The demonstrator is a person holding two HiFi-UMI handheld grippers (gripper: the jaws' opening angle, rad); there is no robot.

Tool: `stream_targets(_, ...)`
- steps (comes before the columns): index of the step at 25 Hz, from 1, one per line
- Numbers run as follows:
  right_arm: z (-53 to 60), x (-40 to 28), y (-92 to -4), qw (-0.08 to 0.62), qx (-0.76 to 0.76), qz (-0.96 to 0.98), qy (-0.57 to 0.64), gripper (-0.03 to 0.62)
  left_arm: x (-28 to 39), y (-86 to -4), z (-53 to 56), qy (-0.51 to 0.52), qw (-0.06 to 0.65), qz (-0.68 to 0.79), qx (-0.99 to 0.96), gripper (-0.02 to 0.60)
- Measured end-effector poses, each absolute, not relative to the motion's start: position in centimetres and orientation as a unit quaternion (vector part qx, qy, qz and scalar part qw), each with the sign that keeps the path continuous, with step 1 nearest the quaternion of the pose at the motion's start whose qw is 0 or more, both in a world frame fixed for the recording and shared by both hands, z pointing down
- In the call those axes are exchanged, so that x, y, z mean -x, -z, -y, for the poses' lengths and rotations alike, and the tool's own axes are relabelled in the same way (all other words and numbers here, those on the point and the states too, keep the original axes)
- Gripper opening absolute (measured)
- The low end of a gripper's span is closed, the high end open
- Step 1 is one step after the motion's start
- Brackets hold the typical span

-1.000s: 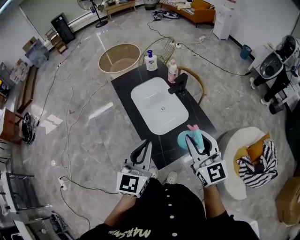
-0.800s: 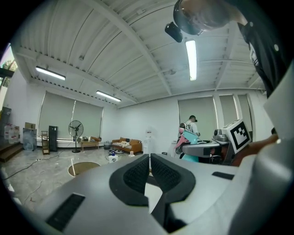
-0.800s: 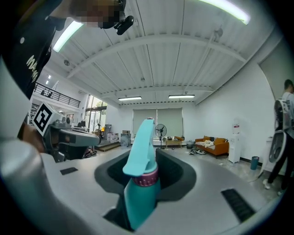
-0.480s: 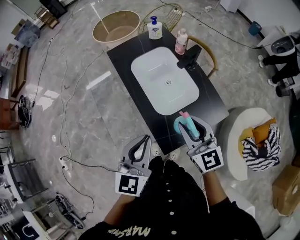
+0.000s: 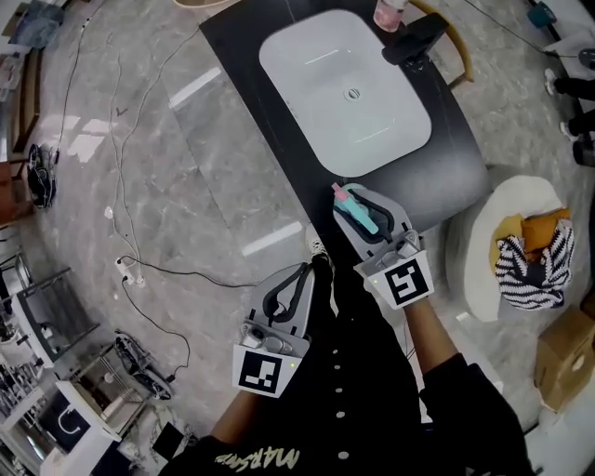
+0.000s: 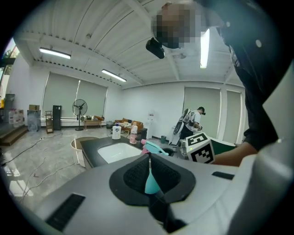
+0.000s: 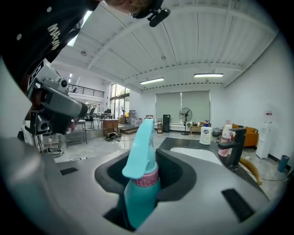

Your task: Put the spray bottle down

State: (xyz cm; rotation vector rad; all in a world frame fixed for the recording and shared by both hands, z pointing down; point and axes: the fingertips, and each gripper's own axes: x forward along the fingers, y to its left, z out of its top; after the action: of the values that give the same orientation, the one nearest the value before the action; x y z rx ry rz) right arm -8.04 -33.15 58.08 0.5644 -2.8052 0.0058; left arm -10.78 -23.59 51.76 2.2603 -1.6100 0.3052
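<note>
A teal spray bottle [image 5: 359, 210] with a pink collar stands between the jaws of my right gripper [image 5: 357, 203], which is shut on its body. It hangs just off the near corner of the black counter [image 5: 453, 165]. In the right gripper view the bottle [image 7: 141, 183] fills the gap and its trigger head points up. My left gripper [image 5: 303, 273] is lower left, over the floor by the person's dark clothing, shut with nothing held. In the left gripper view its pads [image 6: 138, 173] meet, and the bottle [image 6: 155, 148] shows beyond them.
A white sink [image 5: 344, 88] is set into the counter, with a black tap [image 5: 414, 42] and a pink bottle [image 5: 389, 11] at its far end. A white round stool with striped cloth [image 5: 528, 262] stands right. Cables [image 5: 139, 270] trail across the floor at left.
Both grippers have come down. The right one carried the spray bottle from over the counter's near end to just off its near corner. The view has tilted further down.
</note>
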Motion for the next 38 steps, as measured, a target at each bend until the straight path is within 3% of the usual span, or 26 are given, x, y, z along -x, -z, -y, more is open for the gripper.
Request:
stream_targets(12, 32.4, 9.6, -60.5, 0.131, -0.169, 0.977, -0.021, 0.133, 10.2, -55.3, 22.1, -0.113, 0.205, 0.557, -0.797, 0.021)
stream_targets(16, 32.1, 9.4, -60.2, 0.126, -0.164, 0.978, -0.027, 0.185, 9.7, -55.0, 22.3, -0.111, 0.2, 0.548, -0.804, 0.021)
stream_targets(27, 32.4, 7.2, -48.5, 0.027, -0.218, 0.975, -0.036, 0.207, 8.8, -48.2, 24.3, -0.093, 0.133, 0.536, -0.828, 0.021)
stream_targets(31, 32.9, 4.9, -44.0, 0.014, -0.248, 0.969, -0.011, 0.147, 8.3, -44.5, 26.4, -0.069, 0.096, 0.542, -0.832, 0.021)
stream_targets(35, 34.3, 2.1, -40.9, 0.012, -0.287, 0.958, 0.02, 0.038, 8.5, -41.6, 28.2, -0.047, 0.061, 0.544, -0.836, 0.021)
stream_targets(38, 34.5, 0.0, -38.5, 0.001, -0.305, 0.952, 0.029, 0.005, 8.7, -39.7, 29.1, -0.042, 0.041, 0.54, -0.84, 0.021)
